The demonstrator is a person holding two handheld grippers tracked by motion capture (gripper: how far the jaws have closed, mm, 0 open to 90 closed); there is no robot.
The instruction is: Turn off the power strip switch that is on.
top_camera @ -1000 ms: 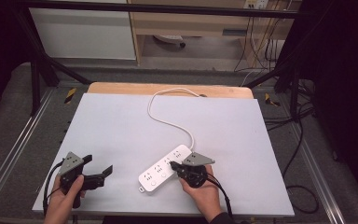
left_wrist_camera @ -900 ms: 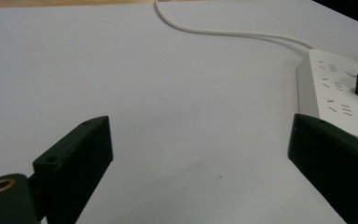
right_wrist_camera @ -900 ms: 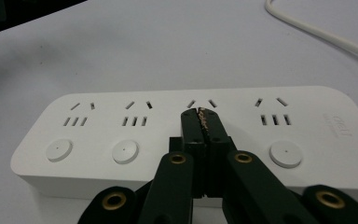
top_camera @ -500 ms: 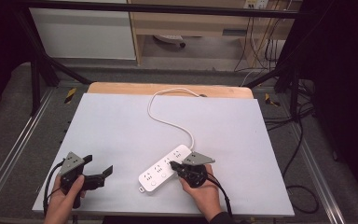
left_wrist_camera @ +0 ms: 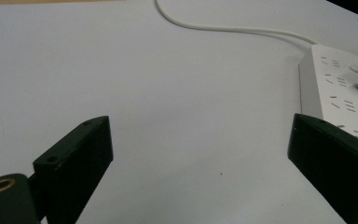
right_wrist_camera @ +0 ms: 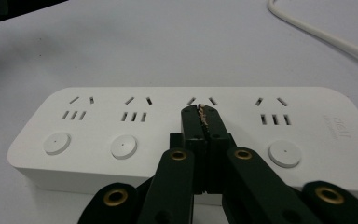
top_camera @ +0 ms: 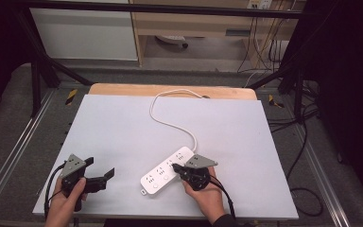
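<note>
A white power strip [top_camera: 167,170] lies slantwise on the pale grey counter [top_camera: 123,127], near its front edge and a little right of centre, four sockets and four round buttons facing up. Its white cord [top_camera: 166,113] loops away toward the far edge, where a strip of bare wood [top_camera: 123,90] shows. The right gripper [top_camera: 177,168], held in a person's right hand [top_camera: 205,194], rests its tip on the strip's top face; in the right gripper view its fingers [right_wrist_camera: 200,122] are pressed together over the third socket group, just beside a button, gripping nothing. Well apart to the left, the left gripper [top_camera: 99,173] sits low over bare counter in the person's left hand [top_camera: 66,203], its fingers [left_wrist_camera: 81,154] spread wide and empty, pointing toward the strip.
</note>
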